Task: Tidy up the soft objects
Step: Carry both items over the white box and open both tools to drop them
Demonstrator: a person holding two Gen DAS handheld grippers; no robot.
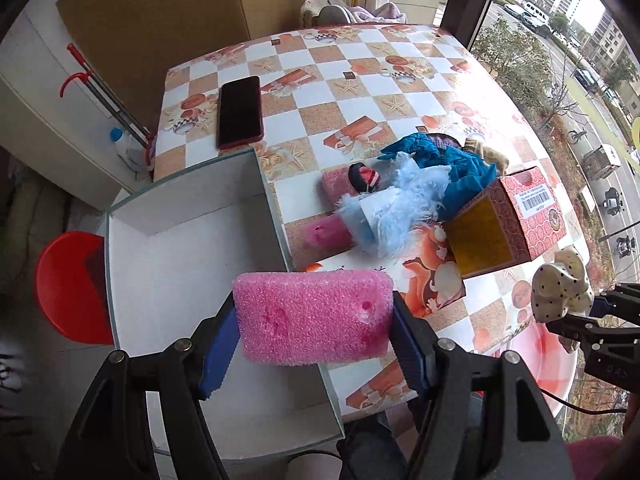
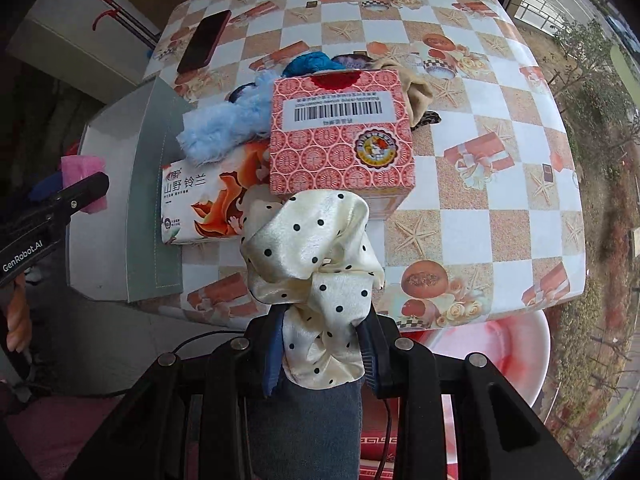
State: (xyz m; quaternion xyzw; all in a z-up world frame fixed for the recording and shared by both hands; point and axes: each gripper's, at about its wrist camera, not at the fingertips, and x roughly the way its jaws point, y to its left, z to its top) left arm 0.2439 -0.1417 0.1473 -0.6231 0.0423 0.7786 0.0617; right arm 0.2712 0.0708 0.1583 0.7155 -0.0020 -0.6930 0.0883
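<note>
My left gripper (image 1: 314, 334) is shut on a pink foam sponge (image 1: 312, 316) and holds it above the right wall of an open white box (image 1: 176, 264). My right gripper (image 2: 320, 340) is shut on a cream polka-dot scrunchie (image 2: 316, 256), held above the table's near edge; it also shows in the left wrist view (image 1: 560, 292). A pile of soft things lies mid-table: light blue fluffy cloth (image 1: 400, 208), teal cloth (image 1: 452, 164), another pink sponge (image 1: 328, 232), a pink pad (image 1: 336, 184) and a tan plush (image 1: 488, 156).
A red patterned carton (image 2: 340, 136) stands by the pile, next to a tissue pack (image 2: 200, 208). A phone (image 1: 240, 112) lies at the table's far left. A red stool (image 1: 68, 284) stands left of the box; a pink basin (image 2: 492, 352) sits below the table's near edge.
</note>
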